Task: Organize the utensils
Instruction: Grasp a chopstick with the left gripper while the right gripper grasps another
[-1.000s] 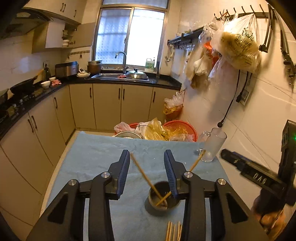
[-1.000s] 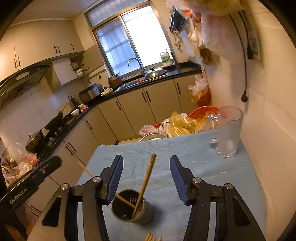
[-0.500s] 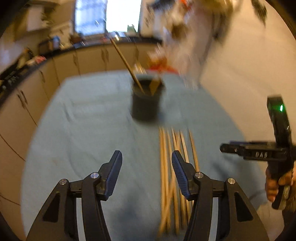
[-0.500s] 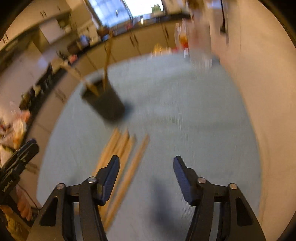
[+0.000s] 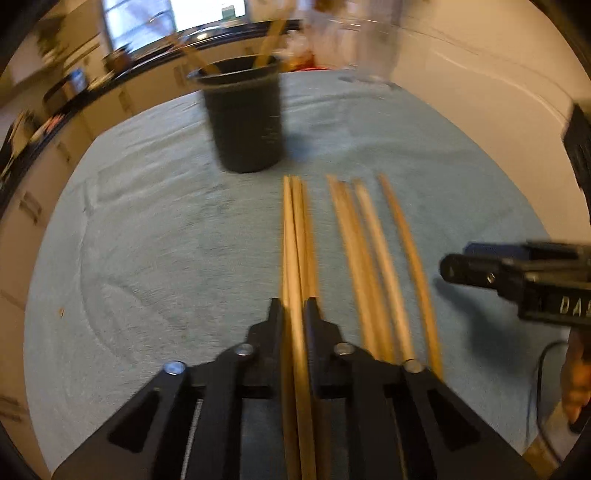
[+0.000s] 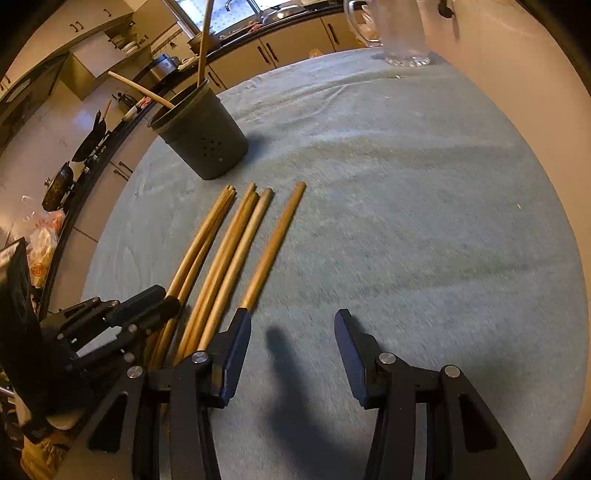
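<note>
Both grippers have dropped from high above the table to just over the blue cloth (image 6: 406, 184), so the chopsticks now fill the lower part of each view where a second ago the dark holder sat between the fingers. The left gripper (image 5: 293, 308) has just been closing, and its two fingers now pinch the leftmost chopstick bundle (image 5: 295, 236) on both sides; motion blur makes it hard to say whether two or three sticks sit in that grip. From the right wrist camera the same gripper (image 6: 159, 301) appears at the left, its tips together over the near ends of those sticks.

The right gripper (image 6: 293, 319) has its fingers well apart with only bare cloth between them. Its left finger (image 6: 236, 332) lies just beside the near end of the single chopstick (image 6: 275, 243), which lies apart from the others.

Between the bundle and that single stick lie three more chopsticks (image 5: 364, 251), side by side and roughly parallel. All the loose sticks point toward the dark utensil holder (image 6: 207, 140), which stands upright on the cloth just beyond their far tips with two chopsticks (image 6: 162, 74) already leaning inside it. A clear glass mug (image 6: 399, 29) stands at the far edge of the cloth, near the wall.
</note>
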`<action>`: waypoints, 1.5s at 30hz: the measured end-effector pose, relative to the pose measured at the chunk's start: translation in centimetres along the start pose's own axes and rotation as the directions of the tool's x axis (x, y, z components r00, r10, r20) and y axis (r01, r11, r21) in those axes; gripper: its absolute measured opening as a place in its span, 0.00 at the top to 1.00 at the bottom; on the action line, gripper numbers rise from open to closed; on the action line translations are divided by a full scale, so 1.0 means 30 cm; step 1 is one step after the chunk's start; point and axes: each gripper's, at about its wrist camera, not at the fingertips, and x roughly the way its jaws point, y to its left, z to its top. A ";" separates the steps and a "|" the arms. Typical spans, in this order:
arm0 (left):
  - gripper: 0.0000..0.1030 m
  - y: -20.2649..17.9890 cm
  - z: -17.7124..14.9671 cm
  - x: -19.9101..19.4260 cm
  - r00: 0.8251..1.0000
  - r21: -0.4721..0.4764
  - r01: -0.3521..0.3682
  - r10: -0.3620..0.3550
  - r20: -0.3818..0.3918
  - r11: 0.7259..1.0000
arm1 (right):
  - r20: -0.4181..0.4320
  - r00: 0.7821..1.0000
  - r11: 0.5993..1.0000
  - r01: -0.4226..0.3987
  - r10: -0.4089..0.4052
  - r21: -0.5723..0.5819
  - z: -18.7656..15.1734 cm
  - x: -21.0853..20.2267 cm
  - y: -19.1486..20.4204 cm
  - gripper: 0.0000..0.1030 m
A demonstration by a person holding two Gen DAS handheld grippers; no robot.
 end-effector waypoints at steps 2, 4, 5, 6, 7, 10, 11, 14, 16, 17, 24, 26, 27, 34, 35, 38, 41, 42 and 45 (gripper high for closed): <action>0.92 0.054 0.015 0.010 0.999 -0.074 0.038 -0.038 -0.010 0.997 | 0.007 1.000 1.000 0.020 -0.019 -0.022 0.010 0.017 0.026 0.50; 0.92 0.121 0.017 0.016 0.996 -0.153 0.088 -0.091 -0.011 0.984 | 0.014 0.999 0.997 0.049 -0.048 -0.053 0.018 0.038 0.062 0.50; 0.92 0.143 0.015 0.018 0.995 -0.174 0.096 -0.100 -0.010 0.980 | 0.018 0.998 0.995 0.068 -0.066 -0.072 0.026 0.049 0.081 0.50; 0.92 0.157 0.013 0.019 0.995 -0.186 0.097 -0.100 -0.010 0.978 | 0.024 0.996 0.991 0.093 -0.091 -0.091 0.032 0.057 0.097 0.50; 0.92 0.171 0.011 0.020 0.995 -0.193 0.094 -0.097 -0.009 0.977 | 0.030 0.993 0.987 0.118 -0.115 -0.108 0.039 0.068 0.111 0.50; 0.93 0.197 0.001 0.028 0.995 -0.215 0.090 -0.094 -0.013 0.973 | 0.045 0.980 0.968 0.197 -0.192 -0.155 0.054 0.090 0.146 0.63; 0.93 0.204 -0.003 0.025 0.994 -0.225 0.102 -0.108 -0.015 0.969 | 0.045 0.978 0.964 0.210 -0.205 -0.161 0.058 0.091 0.148 0.65; 0.93 0.237 -0.012 0.026 0.987 -0.278 0.142 -0.156 -0.030 0.950 | 0.035 0.974 0.959 0.225 -0.222 -0.171 0.062 0.078 0.134 0.75; 0.93 0.267 -0.017 0.014 0.981 -0.324 0.173 -0.193 -0.029 0.930 | 0.031 0.971 0.958 0.237 -0.235 -0.163 0.065 0.065 0.112 0.75; 0.93 0.280 -0.016 0.008 0.981 -0.336 0.175 -0.194 -0.023 0.925 | 0.032 0.970 0.957 0.242 -0.240 -0.160 0.069 0.066 0.102 0.77; 0.93 0.312 0.007 0.028 0.993 -0.312 0.102 -0.114 -0.021 0.945 | 0.044 0.962 0.953 0.272 -0.268 -0.133 0.068 0.031 0.023 0.77; 0.92 0.305 0.014 0.030 0.995 -0.298 0.084 -0.098 -0.033 0.951 | 0.045 0.962 0.952 0.274 -0.270 -0.137 0.064 0.026 0.022 0.77; 0.92 0.302 0.023 0.033 0.995 -0.294 0.075 -0.092 -0.045 0.953 | 0.044 0.962 0.951 0.274 -0.270 -0.141 0.065 0.025 0.021 0.77; 0.92 0.306 0.139 0.060 0.994 -0.244 0.001 -0.027 -0.105 0.970 | -0.021 0.978 0.975 0.205 -0.207 -0.080 0.104 0.019 -0.025 0.77; 0.92 0.305 0.159 0.076 0.993 -0.235 -0.008 -0.020 -0.115 0.972 | -0.032 0.980 0.978 0.195 -0.198 -0.067 0.110 0.019 -0.032 0.77; 0.92 0.304 0.203 0.116 0.990 -0.216 -0.020 -0.010 -0.139 0.976 | -0.068 0.981 0.983 0.180 -0.182 -0.032 0.134 0.022 -0.053 0.77; 0.92 0.297 0.229 0.153 0.987 -0.203 -0.038 0.004 -0.161 0.978 | -0.093 0.976 0.981 0.194 -0.195 -0.016 0.161 0.031 -0.056 0.77; 0.92 0.296 0.236 0.155 0.988 -0.197 -0.038 0.007 -0.154 0.980 | -0.099 0.975 0.980 0.201 -0.201 -0.013 0.171 0.036 -0.055 0.77; 0.92 0.293 0.258 0.166 0.987 -0.171 -0.042 0.014 -0.158 0.984 | -0.120 0.965 0.972 0.236 -0.235 -0.004 0.218 0.059 -0.052 0.75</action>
